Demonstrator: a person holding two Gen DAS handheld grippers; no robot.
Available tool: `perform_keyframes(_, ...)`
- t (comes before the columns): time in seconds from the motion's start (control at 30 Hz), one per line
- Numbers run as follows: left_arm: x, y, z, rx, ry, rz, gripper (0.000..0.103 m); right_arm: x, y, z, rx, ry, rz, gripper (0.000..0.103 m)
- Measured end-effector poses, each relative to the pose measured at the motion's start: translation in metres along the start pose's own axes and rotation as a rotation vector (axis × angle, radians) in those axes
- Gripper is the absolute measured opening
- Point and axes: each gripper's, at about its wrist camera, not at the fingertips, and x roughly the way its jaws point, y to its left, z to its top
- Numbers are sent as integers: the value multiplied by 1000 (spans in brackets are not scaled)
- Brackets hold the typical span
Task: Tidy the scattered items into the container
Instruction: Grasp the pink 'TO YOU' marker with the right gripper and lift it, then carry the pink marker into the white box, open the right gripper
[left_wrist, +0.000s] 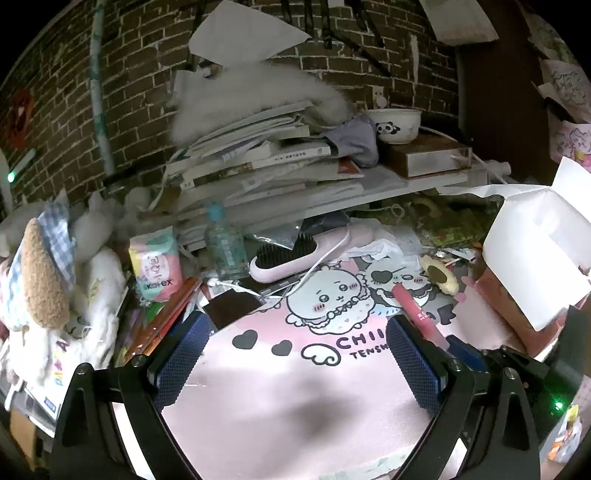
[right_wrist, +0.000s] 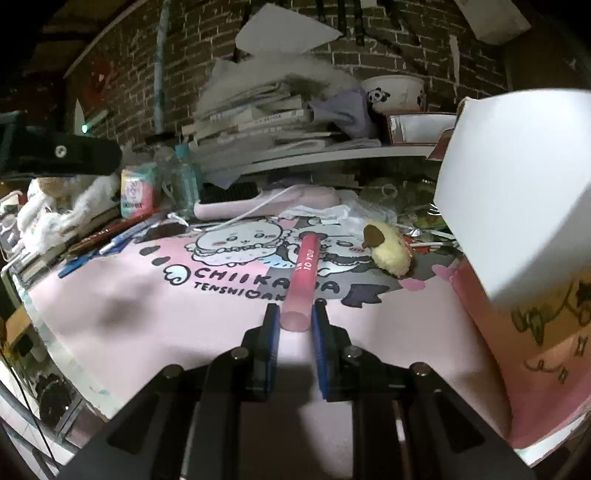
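Right claw (right_wrist: 294, 320) clamped on near end of pink tube (right_wrist: 303, 275) lying on worktop mat (right_wrist: 184, 314), left claw (left_wrist: 295, 350) wide open and empty, so grasp step done; next, I'd say: lift, carry to white-flapped box (right_wrist: 517, 206) at right.

Both wrist cams sit low over the pink desk mat (left_wrist: 258, 387), close up, facing the brick wall (right_wrist: 369, 48); the right one's nearer the mat's right edge, both catching the book pile (left_wrist: 258, 155).
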Motion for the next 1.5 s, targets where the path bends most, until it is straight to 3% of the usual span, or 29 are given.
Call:
perform_keyframes(0.37,3,-7,-2,14,13,-5,96,-45,10,-25,-5,-20,33,15)
perform_keyframes(0.53,5,-6,-1,15,19,3,96,-37,16,-28,-41,-67,22,24)
perform_keyframes(0.63,6,-4,-1,13,20,1,96,-26,18,-25,-48,-91,18,36)
perform_keyframes(0.87,9,-1,-1,14,26,9,96,-11,17,-26,-37,-171,-11,36)
perform_keyframes(0.97,8,-1,-1,14,27,11,96,-8,18,-28,-50,-215,-34,31)
perform_keyframes(1.03,8,-1,-1,14,26,9,96,-7,18,-28,-55,-228,-39,18)
perform_keyframes(1.1,8,-1,-1,14,26,8,96,-6,18,-27,-57,-222,-36,14)
perform_keyframes(1.27,6,-1,-2,13,22,5,96,-9,15,-25,-53,-207,-25,14)
perform_keyframes(1.5,4,-1,-2,15,25,10,96,-39,20,-3,-87,-287,0,14)
